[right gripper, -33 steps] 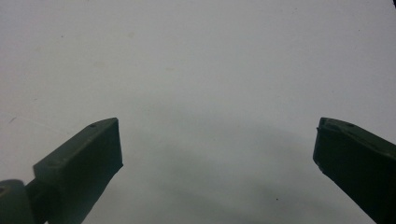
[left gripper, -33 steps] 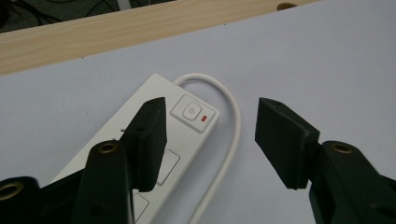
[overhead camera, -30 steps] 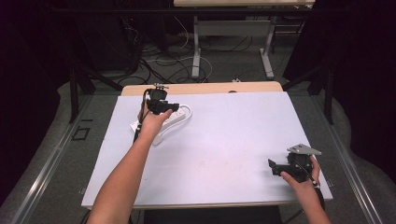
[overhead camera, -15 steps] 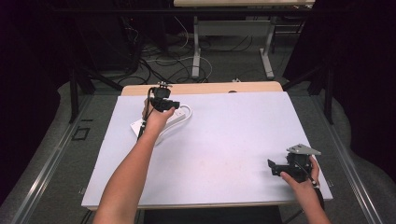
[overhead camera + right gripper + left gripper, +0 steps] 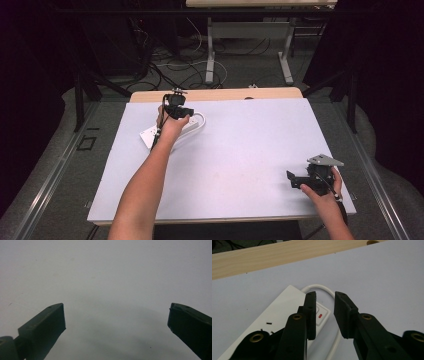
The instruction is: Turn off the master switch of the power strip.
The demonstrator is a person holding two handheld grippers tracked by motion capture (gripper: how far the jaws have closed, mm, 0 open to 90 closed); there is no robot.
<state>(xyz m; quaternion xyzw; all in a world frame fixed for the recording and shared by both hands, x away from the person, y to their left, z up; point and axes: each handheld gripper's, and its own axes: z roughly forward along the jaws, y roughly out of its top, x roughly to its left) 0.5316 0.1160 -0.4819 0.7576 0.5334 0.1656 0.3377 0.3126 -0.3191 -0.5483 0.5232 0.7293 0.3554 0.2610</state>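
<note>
While the person's left gripper (image 5: 186,111) hovers over a white plastic power strip (image 5: 287,312) at about ten o'clock on the white-topped desk (image 5: 240,165), its black fingers (image 5: 310,312) have just been closing and now stand narrow, with a gap between them and nothing gripped. They straddle the strip's switch end, near the small red rocker switch (image 5: 320,315) and the looping white cord (image 5: 317,287). At four o'clock, the right gripper (image 5: 300,181) rests idle, its fingers wide apart over bare desk. The approach looks nearly done; next, the left fingers likely need lowering to press or pinch at the switch end.
</note>
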